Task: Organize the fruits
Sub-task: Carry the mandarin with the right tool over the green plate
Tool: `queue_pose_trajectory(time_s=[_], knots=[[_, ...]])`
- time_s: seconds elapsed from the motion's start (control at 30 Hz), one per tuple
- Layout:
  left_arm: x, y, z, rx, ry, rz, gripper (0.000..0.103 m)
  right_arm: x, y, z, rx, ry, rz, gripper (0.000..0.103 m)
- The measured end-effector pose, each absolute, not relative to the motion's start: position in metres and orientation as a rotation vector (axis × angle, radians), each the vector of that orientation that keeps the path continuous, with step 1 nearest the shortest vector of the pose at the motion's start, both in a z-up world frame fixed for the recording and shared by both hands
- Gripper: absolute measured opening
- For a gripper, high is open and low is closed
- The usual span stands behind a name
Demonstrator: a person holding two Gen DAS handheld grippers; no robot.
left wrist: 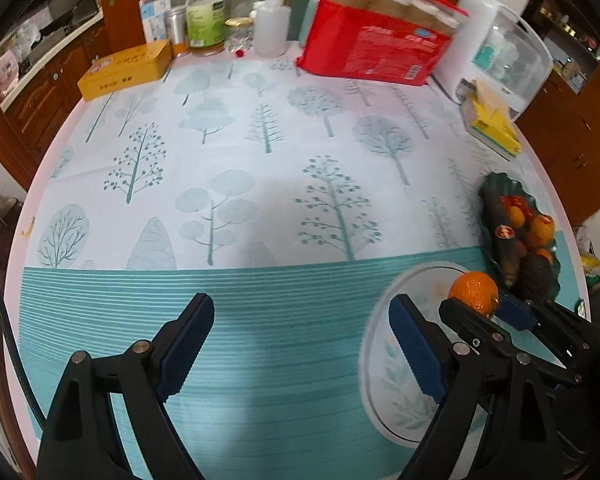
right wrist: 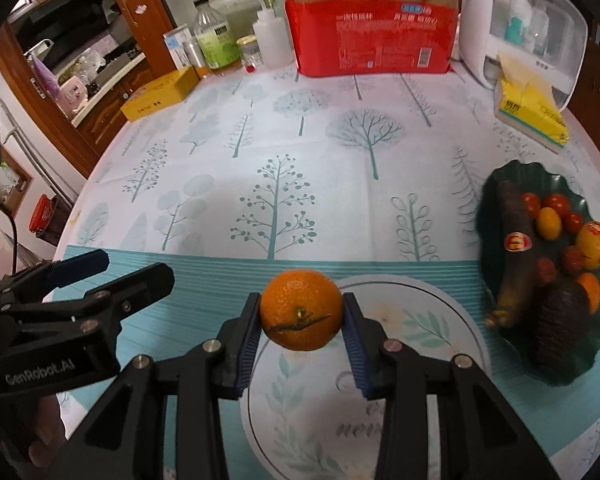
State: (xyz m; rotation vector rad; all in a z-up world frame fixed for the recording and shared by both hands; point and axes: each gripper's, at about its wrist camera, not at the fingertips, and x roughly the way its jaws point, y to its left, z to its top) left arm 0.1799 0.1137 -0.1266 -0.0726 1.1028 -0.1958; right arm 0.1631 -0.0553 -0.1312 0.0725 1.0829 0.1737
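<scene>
My right gripper (right wrist: 302, 312) is shut on an orange (right wrist: 301, 310) and holds it above the near edge of a white plate with a leaf print (right wrist: 440, 320). In the left wrist view the orange (left wrist: 474, 292) and the right gripper (left wrist: 486, 312) show at the right, over the same plate (left wrist: 384, 360). My left gripper (left wrist: 302, 320) is open and empty above the teal striped cloth, left of the plate; it also shows in the right wrist view (right wrist: 132, 272). A dark green wavy dish (right wrist: 508, 176) on the right holds cherry tomatoes, small yellow fruits, an avocado (right wrist: 564, 328) and a dark banana (right wrist: 516, 264).
At the table's far side stand a red pack of paper cups (right wrist: 376, 40), bottles (right wrist: 216, 40), a yellow tin (right wrist: 160, 94), a white appliance (right wrist: 532, 20) and a yellow tissue pack (right wrist: 532, 116). Wooden cabinets surround the round table.
</scene>
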Motion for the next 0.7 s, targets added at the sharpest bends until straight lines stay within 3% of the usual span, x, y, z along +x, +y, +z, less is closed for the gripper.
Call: queue_pose_trajectory(time_s=[0.7], knots=[[0.170,-0.086,-0.061,0.077,0.973,-0.270,0.091,0.133,-0.223,-0.079,0.100,0.954,0.092,0.040]])
